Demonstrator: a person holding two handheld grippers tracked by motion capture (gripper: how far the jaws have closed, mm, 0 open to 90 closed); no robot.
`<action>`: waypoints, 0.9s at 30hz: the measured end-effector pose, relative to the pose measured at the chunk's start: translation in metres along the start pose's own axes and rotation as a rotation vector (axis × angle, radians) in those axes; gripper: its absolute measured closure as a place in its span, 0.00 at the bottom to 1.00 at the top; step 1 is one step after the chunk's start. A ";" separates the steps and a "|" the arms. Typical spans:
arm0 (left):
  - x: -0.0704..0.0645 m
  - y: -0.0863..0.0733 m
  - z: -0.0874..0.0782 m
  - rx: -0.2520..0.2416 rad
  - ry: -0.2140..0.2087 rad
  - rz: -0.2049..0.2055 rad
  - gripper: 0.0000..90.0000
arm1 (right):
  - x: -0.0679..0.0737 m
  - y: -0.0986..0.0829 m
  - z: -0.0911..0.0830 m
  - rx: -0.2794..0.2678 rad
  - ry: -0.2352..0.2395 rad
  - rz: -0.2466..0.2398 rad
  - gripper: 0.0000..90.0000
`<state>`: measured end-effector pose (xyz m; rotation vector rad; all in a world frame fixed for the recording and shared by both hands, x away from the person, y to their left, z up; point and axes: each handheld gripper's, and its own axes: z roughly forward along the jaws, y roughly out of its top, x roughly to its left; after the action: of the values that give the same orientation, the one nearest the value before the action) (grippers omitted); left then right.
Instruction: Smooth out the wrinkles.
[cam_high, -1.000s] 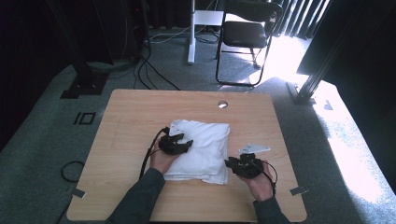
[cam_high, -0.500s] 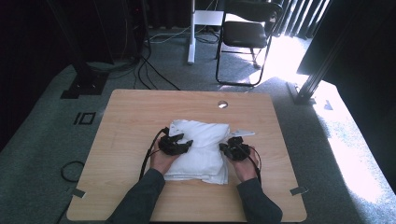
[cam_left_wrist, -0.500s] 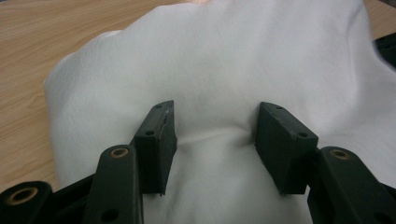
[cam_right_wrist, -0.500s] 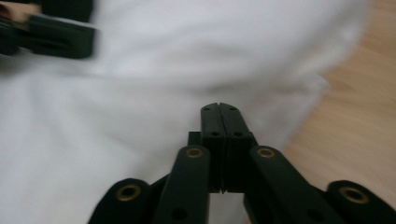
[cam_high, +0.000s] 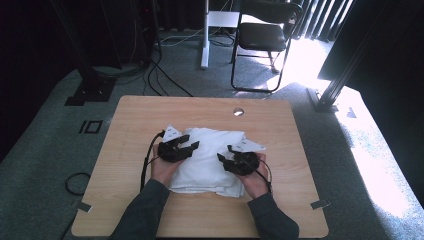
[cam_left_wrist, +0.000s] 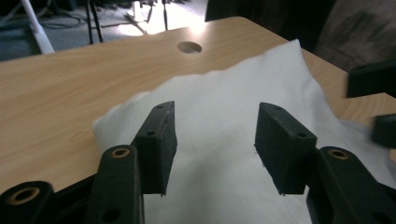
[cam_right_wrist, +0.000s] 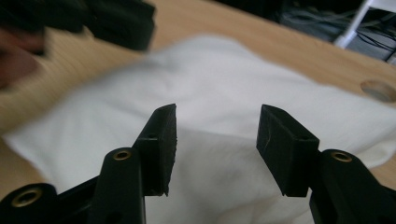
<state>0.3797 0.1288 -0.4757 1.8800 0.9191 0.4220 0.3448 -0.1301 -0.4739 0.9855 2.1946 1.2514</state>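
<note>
Cloth (cam_high: 210, 160): white, folded into a thick, uneven pad; lies on the table (cam_high: 130, 125) midway between left and right edges, nearer the near edge than the far one. Layers at its near edge look loose and stepped.

Table: pale wood, one round hole (cam_high: 238, 111) near the far edge, well apart from the cloth.

Left gripper (cam_high: 186, 146): over the cloth's left side, jaws wide apart, nothing between them; in the left gripper view the fingers (cam_left_wrist: 159, 140) stand just above the fabric.

Right gripper (cam_high: 226, 156): over the cloth's right side, jaws equally wide, holding nothing; in the right gripper view the picture is blurred toward the far side.

Risks, as judged:
- Closing on the top layer only would peel it off and undo the fold.
- Uneven pull between the two sides would skew or bunch the pad.
- Pressing down while sliding could drag the whole cloth toward a table edge.
- The two grippers stand near each other; a reach across could knock them together.
</note>
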 end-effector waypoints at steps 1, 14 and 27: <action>-0.002 -0.003 0.003 0.018 -0.011 0.011 0.57 | 0.000 -0.004 0.012 0.053 -0.027 -0.016 0.55; -0.027 -0.035 0.053 0.097 0.114 0.133 0.55 | -0.030 -0.042 0.067 0.239 -0.025 0.085 0.59; 0.014 -0.015 0.072 0.112 0.190 0.067 0.55 | -0.053 -0.019 0.114 0.182 -0.020 0.094 0.58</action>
<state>0.4281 0.0989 -0.5238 2.0027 1.0253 0.6097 0.4481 -0.1125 -0.5465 1.1788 2.3020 1.0899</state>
